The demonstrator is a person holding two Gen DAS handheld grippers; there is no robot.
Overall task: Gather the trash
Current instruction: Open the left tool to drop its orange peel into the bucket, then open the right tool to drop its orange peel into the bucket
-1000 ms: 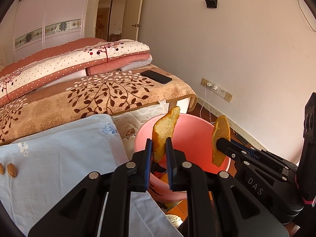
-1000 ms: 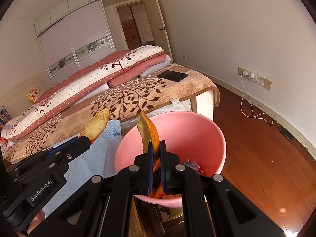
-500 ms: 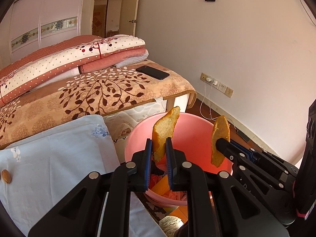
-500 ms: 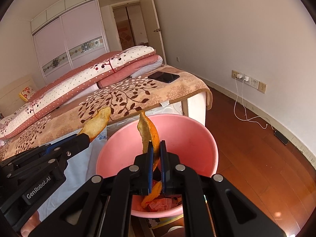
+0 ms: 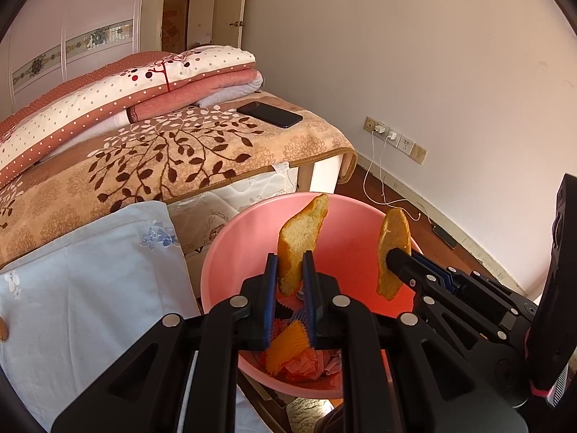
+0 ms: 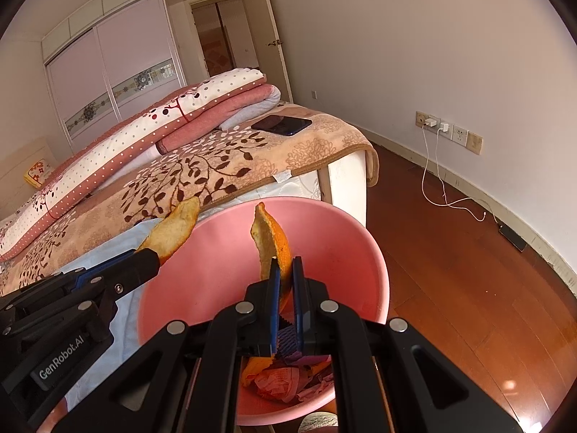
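Note:
A pink plastic bin (image 5: 223, 263) (image 6: 371, 252) stands on the floor beside the bed, with orange peel and crumpled wrappers (image 6: 285, 382) at its bottom. My left gripper (image 5: 291, 258) is shut on a piece of orange peel (image 5: 301, 238), pith side showing, held above the bin's opening. My right gripper (image 6: 285, 263) is shut on a second, thinner piece of orange peel (image 6: 274, 241), also over the bin. Each gripper shows in the other's view: the right gripper (image 5: 391, 256) with its peel (image 5: 395, 249), the left gripper (image 6: 151, 252) with its peel (image 6: 176, 225).
A light blue cloth (image 5: 93, 288) covers the surface to the left of the bin, with a small nut (image 5: 3, 330) at its left edge. The bed (image 5: 173, 151) carries folded quilts and a black phone (image 5: 268, 113). Charger cables (image 6: 443, 187) trail from wall sockets across the wooden floor.
Both grippers have come forward and down over the pink bin with their peels still held. More of the bin's inside and the trash in it shows now.

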